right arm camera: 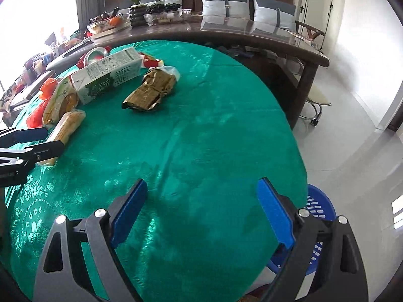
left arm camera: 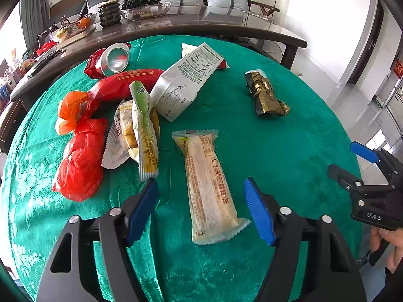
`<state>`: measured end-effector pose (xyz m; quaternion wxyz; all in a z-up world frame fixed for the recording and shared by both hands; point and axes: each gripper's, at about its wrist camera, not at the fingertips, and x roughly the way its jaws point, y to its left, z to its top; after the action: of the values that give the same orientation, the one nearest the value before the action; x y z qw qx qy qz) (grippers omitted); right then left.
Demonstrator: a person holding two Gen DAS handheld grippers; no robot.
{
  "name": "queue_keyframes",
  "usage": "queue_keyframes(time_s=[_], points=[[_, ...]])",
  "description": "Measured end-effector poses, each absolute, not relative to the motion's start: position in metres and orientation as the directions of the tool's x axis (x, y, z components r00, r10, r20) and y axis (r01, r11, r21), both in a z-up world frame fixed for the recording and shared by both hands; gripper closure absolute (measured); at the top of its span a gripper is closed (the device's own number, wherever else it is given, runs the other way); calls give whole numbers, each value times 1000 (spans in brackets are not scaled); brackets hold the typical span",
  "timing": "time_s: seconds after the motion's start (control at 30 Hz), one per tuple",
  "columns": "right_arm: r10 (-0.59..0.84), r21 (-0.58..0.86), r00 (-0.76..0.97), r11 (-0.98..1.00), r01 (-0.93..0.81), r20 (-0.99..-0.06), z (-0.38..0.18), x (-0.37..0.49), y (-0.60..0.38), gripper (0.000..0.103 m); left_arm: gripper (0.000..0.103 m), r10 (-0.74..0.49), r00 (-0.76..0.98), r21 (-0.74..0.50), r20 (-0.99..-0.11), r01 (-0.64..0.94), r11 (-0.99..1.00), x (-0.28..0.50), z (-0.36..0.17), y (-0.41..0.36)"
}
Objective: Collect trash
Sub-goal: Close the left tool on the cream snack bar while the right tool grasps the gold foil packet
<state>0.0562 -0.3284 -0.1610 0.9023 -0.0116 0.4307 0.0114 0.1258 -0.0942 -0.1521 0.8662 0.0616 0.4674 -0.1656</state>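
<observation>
Trash lies on a green tablecloth. My left gripper is open, its blue fingers on either side of a long cream snack wrapper, also in the right wrist view. Beyond it lie a red plastic bag, a green-yellow wrapper, a red wrapper, a white carton, a can and a gold-black wrapper. My right gripper is open and empty over bare cloth; it also shows at the right edge of the left wrist view.
A blue perforated basket stands on the floor below the table's right edge. A long dark table with bowls, a plant and clutter runs behind. A stool stands on the tiled floor at right.
</observation>
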Motion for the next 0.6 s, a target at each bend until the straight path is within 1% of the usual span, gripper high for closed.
queue_keyframes(time_s=[0.1, 0.13, 0.23, 0.33, 0.43, 0.6], points=[[20, 6, 634, 1000, -23, -773, -159, 59, -331, 17, 57, -202, 511, -22, -835, 336, 942, 128, -158, -96], [30, 22, 636, 1000, -21, -771, -159, 61, -332, 17, 68, -194, 521, -11, -831, 333, 943, 127, -158, -96], [72, 84, 629, 996, -11, -774, -156, 74, -333, 17, 84, -202, 529, -21, -824, 328, 944, 124, -157, -88], [109, 114, 620, 993, -31, -777, -149, 96, -322, 17, 86, -255, 513, -95, -820, 317, 944, 113, -155, -75], [130, 109, 608, 991, -72, -783, -146, 121, -305, 17, 86, -267, 510, -111, -818, 315, 942, 96, -157, -69], [123, 99, 561, 992, -73, -818, -158, 173, -277, 17, 85, -290, 495, -127, -819, 337, 933, 77, -157, -69]])
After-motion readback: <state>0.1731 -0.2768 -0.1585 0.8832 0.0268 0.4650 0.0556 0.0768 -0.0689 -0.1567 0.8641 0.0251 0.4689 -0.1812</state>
